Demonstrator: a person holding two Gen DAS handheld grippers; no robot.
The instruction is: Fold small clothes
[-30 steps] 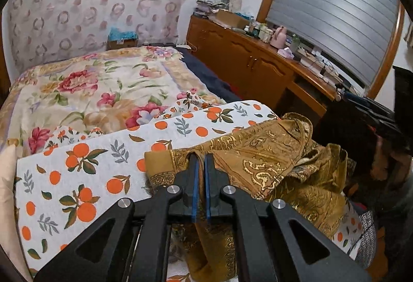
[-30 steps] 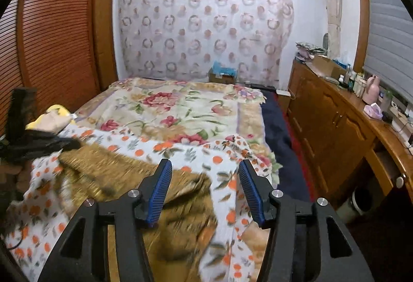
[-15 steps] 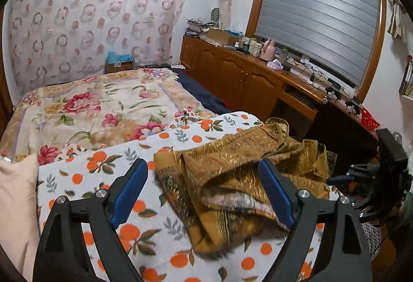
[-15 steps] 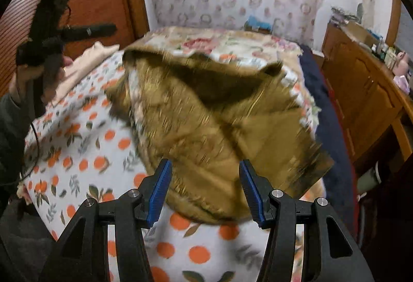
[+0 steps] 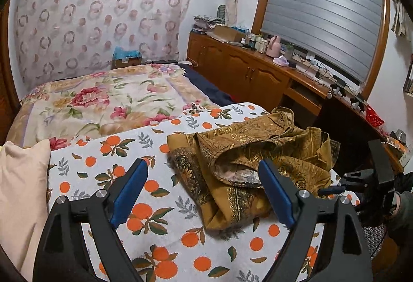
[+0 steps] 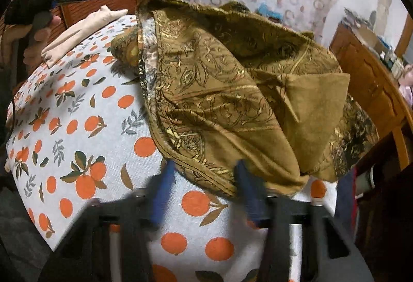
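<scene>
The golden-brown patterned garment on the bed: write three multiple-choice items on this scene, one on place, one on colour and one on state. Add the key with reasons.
1. Where does the golden-brown patterned garment lie?
A. on a wooden cabinet
B. on the white sheet printed with oranges
C. on the floor

2. What colour is the plain pillow at the sheet's left edge in the left wrist view?
A. blue
B. black
C. pale pink

3. What state is the garment in?
A. neatly folded
B. a crumpled, unfolded heap
C. hung on a hanger

Key:
1 B, orange-print cloth shows all round the garment.
2 C, the pillow is a plain pale pink.
3 B, its layers bunch and overlap unevenly.
</scene>
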